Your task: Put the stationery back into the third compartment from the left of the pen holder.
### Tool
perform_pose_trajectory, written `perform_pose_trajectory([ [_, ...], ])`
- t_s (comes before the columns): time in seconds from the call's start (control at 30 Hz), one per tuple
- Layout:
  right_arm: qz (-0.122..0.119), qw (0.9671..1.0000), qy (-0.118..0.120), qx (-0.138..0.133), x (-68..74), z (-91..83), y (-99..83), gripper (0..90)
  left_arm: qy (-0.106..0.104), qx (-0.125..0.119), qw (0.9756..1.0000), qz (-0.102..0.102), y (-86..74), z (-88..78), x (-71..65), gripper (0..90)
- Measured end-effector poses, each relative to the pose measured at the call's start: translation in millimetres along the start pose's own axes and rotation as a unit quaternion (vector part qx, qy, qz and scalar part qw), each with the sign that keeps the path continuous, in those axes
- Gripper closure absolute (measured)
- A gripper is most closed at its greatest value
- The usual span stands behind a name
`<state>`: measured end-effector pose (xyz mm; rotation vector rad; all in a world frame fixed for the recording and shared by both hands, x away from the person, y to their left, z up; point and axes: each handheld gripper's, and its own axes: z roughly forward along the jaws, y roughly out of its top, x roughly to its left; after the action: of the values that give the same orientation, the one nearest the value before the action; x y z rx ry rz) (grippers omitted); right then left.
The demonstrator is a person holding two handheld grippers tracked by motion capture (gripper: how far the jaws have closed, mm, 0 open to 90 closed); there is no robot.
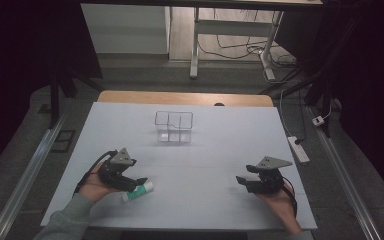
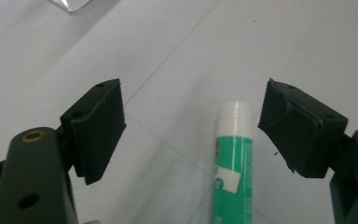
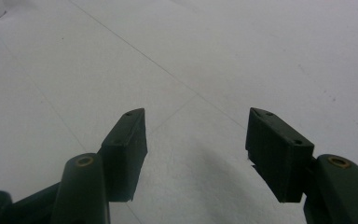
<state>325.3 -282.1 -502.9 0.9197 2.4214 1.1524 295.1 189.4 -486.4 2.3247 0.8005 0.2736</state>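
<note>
A green and white glue stick (image 1: 137, 191) lies on the white table sheet at the front left, its white cap pointing right and away. My left gripper (image 1: 134, 184) hovers over it, open. In the left gripper view the glue stick (image 2: 232, 163) lies between the spread jaws, nearer the right one, and neither pad touches it. At the front right my right gripper (image 1: 243, 182) stands open over bare sheet, and the right gripper view shows nothing between its fingertips (image 3: 129, 140).
A clear plastic box (image 1: 173, 127) with inner compartments stands at the middle back of the white sheet (image 1: 220, 145). Its corner (image 2: 72, 4) shows at the top of the left gripper view. Beyond the table are desk legs and cables on the floor.
</note>
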Motion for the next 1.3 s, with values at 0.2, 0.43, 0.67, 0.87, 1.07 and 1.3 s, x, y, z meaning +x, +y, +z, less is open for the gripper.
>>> perform_pose_trajectory([
  [0.2, -0.002, 1.0000, -0.002, 0.002, 0.1, -0.8, 0.0, 38.0, -0.012, 0.014, 0.9998, 0.012, 7.5, 4.8, -4.3, 22.2],
  [0.43, -0.003, 1.0000, -0.004, 0.003, 0.4, -1.6, -0.1, 37.7, -0.033, 0.058, 0.9975, 0.020, 12.4, 16.4, -10.8, 22.6],
  [0.67, -0.009, 0.9999, -0.003, 0.003, 2.5, -1.9, 0.9, 37.1, -0.045, 0.117, 0.9912, 0.041, 24.0, 29.5, -16.8, 23.5],
  [0.87, -0.011, 0.9999, -0.004, 0.007, 2.2, -1.2, 0.5, 36.9, -0.046, 0.160, 0.9847, 0.053, 28.9, 38.9, -19.7, 25.2],
  [1.07, -0.013, 0.9998, -0.006, 0.013, 3.1, 0.0, 0.5, 36.8, -0.044, 0.180, 0.9812, 0.053, 28.7, 45.9, -19.0, 34.2],
  [1.3, -0.012, 0.9998, -0.005, 0.014, 2.6, 1.2, 0.0, 36.7, -0.040, 0.202, 0.9771, 0.053, 26.0, 52.8, -17.4, 49.2],
])
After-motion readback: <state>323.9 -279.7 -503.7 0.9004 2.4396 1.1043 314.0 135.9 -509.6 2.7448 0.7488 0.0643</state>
